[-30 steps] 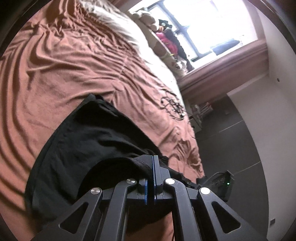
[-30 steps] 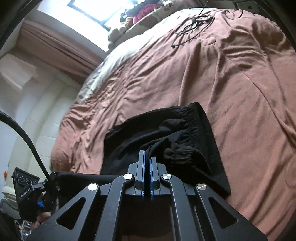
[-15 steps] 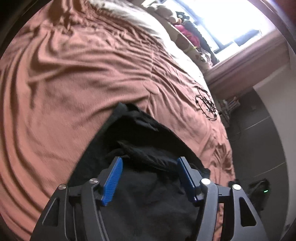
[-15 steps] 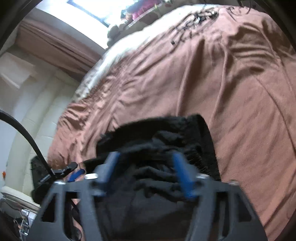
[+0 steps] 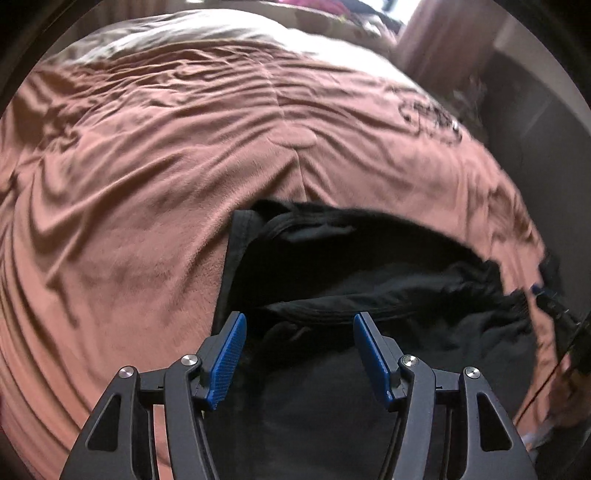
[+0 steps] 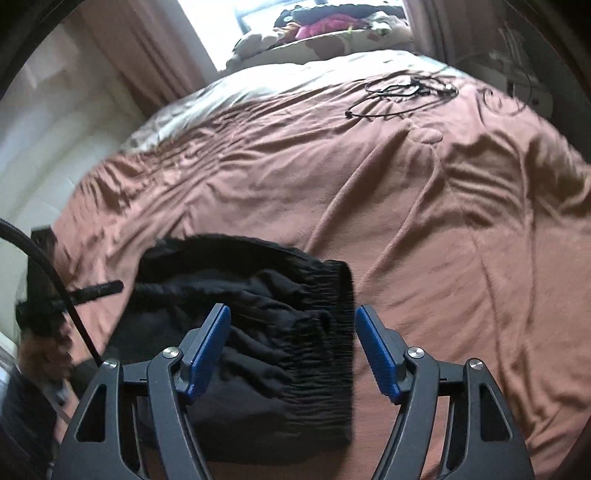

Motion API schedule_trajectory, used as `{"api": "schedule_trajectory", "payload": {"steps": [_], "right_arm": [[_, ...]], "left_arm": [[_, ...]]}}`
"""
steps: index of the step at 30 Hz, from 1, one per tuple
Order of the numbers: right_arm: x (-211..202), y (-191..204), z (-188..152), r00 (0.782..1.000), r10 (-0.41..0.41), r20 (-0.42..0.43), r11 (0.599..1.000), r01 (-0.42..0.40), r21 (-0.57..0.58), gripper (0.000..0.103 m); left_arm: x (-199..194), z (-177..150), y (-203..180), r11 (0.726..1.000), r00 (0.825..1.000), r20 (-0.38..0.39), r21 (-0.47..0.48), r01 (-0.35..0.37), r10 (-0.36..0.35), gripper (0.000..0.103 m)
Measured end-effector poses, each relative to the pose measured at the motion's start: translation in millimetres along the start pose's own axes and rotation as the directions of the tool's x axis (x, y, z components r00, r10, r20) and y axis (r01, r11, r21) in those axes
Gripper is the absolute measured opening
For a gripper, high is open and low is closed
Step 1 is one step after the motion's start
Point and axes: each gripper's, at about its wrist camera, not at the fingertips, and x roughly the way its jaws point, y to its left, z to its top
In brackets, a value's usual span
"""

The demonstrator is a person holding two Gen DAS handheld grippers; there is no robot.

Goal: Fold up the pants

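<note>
We work over a bed [image 6: 424, 229] spread with a wrinkled rust-brown blanket, a curtained window [image 6: 280, 22] at its far end. The black pants [image 6: 258, 332] lie folded in a heap at the near edge. Our left tool [image 5: 298, 354] tilts steeply down over them, blue pads wide apart, gripping nothing. Our right tool [image 6: 292, 350] stands equally wide above the elastic waistband [image 6: 338, 343]. Only the right view shows the black cables [image 6: 402, 90] clearly.
</note>
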Motion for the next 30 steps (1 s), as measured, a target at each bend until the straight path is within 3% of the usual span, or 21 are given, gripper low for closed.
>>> {"api": "schedule_trajectory", "payload": {"steps": [2,7,10,11,12,13,14,16,18,20,30], "right_arm": [[4,3,2,1.0,-0.019,-0.022,0.999,0.019,-0.029,0.069],[19,8,5,0.996,-0.045,-0.073,0.997,0.04,-0.062,0.069],[29,14,2,0.992,-0.065,-0.105,0.993,0.054,-0.109,0.069],[32,14,2,0.991,-0.078,-0.111,0.991,0.065,-0.121,0.069],[34,16,1,0.99,-0.09,-0.112,0.989,0.075,-0.129,0.064],[36,16,2,0.989,-0.09,-0.114,0.988,0.075,-0.132,0.057],[39,17,3,0.989,-0.082,-0.126,0.989,0.065,-0.136,0.039],[38,19,5,0.989,-0.105,-0.103,0.984,0.089,-0.153,0.032],[33,23,7,0.991,-0.113,-0.077,0.982,0.1,-0.158,0.016],[27,22,13,0.992,-0.116,-0.05,0.985,0.108,-0.135,0.01],[30,17,21,0.996,-0.091,0.01,0.993,0.091,-0.075,0.009]], "left_arm": [[8,1,-3,0.999,1.0,-0.022,0.039,0.011,-0.01,0.063],[30,-1,-17,0.986,0.995,-0.07,0.156,-0.066,0.078,0.061],[37,-1,-18,0.978,0.99,-0.079,0.185,-0.097,0.113,0.043],[38,-1,-18,0.974,0.988,-0.082,0.195,-0.111,0.129,0.031],[38,-2,-18,0.972,0.987,-0.079,0.202,-0.12,0.138,0.018],[37,-2,-19,0.972,0.988,-0.076,0.204,-0.117,0.135,0.014],[33,-1,-18,0.973,0.99,-0.07,0.201,-0.109,0.125,0.008],[27,1,-19,0.972,0.991,-0.046,0.202,-0.116,0.128,0.007],[15,6,-17,0.974,0.992,-0.005,0.192,-0.123,0.126,0.006],[8,12,-15,0.978,0.993,0.018,0.172,-0.118,0.117,0.006],[4,43,-16,0.982,0.989,0.065,0.13,-0.137,0.13,0.006]]}}
